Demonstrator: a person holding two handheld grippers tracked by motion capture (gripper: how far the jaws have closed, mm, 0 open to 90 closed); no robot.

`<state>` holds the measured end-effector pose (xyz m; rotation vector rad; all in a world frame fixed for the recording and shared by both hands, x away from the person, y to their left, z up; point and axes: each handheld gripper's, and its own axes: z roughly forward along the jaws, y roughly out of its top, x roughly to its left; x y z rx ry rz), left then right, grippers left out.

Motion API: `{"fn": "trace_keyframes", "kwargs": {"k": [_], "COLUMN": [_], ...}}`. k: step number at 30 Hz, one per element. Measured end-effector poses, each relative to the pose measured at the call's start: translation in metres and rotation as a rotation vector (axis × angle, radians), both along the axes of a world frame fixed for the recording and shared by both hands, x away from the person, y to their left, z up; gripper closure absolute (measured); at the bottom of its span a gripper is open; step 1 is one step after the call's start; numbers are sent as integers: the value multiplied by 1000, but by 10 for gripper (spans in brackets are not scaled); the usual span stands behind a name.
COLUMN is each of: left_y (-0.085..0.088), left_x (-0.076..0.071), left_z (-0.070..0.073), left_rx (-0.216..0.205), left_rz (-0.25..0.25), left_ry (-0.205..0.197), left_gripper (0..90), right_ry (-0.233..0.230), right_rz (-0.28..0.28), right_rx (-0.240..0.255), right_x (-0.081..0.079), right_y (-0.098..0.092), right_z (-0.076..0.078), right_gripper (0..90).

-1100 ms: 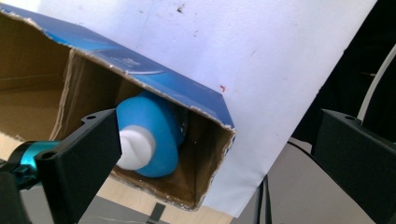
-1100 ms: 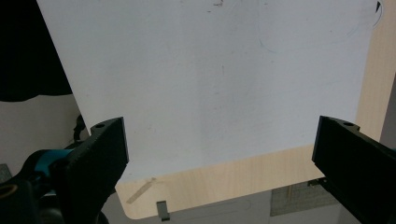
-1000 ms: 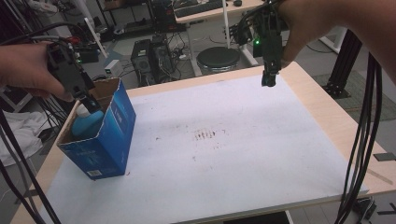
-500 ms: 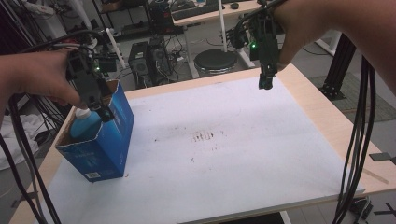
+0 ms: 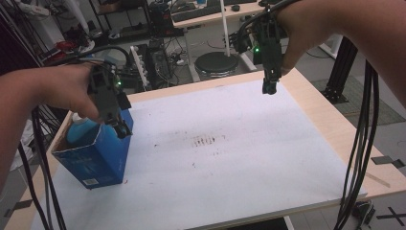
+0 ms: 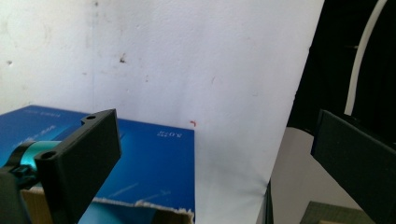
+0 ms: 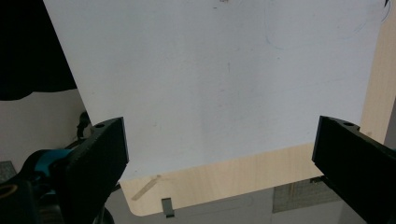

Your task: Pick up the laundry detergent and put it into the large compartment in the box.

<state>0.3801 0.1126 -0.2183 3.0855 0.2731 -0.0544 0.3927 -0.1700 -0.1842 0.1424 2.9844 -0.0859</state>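
An open-topped blue carton (image 5: 95, 160) stands at the table's left edge with a light-blue object (image 5: 79, 132) inside it. My left gripper (image 5: 120, 129) hangs over the carton's right top corner. In the left gripper view the gripper (image 6: 215, 158) is open, its jaws wide apart and empty, with the carton's blue side (image 6: 154, 163) below the left jaw. My right gripper (image 5: 269, 87) hovers above the far right of the white table sheet (image 5: 249, 158), pointing down. The right gripper (image 7: 219, 158) is likewise open and empty over the white sheet (image 7: 210, 70).
Dark smudges (image 5: 207, 141) mark the middle of the sheet. A bare wooden border (image 5: 330, 129) runs along the right side. Black cables (image 5: 361, 143) hang at the right, more at the left (image 5: 40, 158). A round stool (image 5: 218, 62) and equipment stand beyond the far edge.
My left gripper has moved right and nearer, from over the carton's far left corner to its right top corner. The right gripper has hardly shifted.
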Motion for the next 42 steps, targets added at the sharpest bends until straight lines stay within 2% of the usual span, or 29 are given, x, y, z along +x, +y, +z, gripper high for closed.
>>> {"fn": "trace_keyframes", "kwargs": {"k": [3, 10, 17, 27, 34, 40, 42], "left_y": [-3, -12, -13, -13, -11, -11, -12], "left_x": [0, -1, -3, -4, -3, -2, -2], "left_z": [-4, -27, -41, -49, -49, -51, -51], "left_rx": [6, 6, 18, 10, 7, 21, 22], "left_rz": [-6, -28, -34, -36, -30, -34, -32], "left_ry": [12, 34, 52, 66, 63, 76, 68], "left_gripper": [17, 16, 16, 16, 16, 16, 16], "right_ry": [-1, 0, -3, -2, 0, 0, -1], "right_rz": [1, 0, 8, 15, 19, 12, 13], "right_rx": [3, 6, 3, 5, 8, 11, 9], "right_x": [1, 2, 1, 1, 2, 2, 2], "right_y": [-1, 0, 3, 7, 9, 8, 9], "right_z": [1, 1, 2, -1, -1, -2, -2], "right_gripper": [26, 26, 26, 26, 26, 26, 26]}}
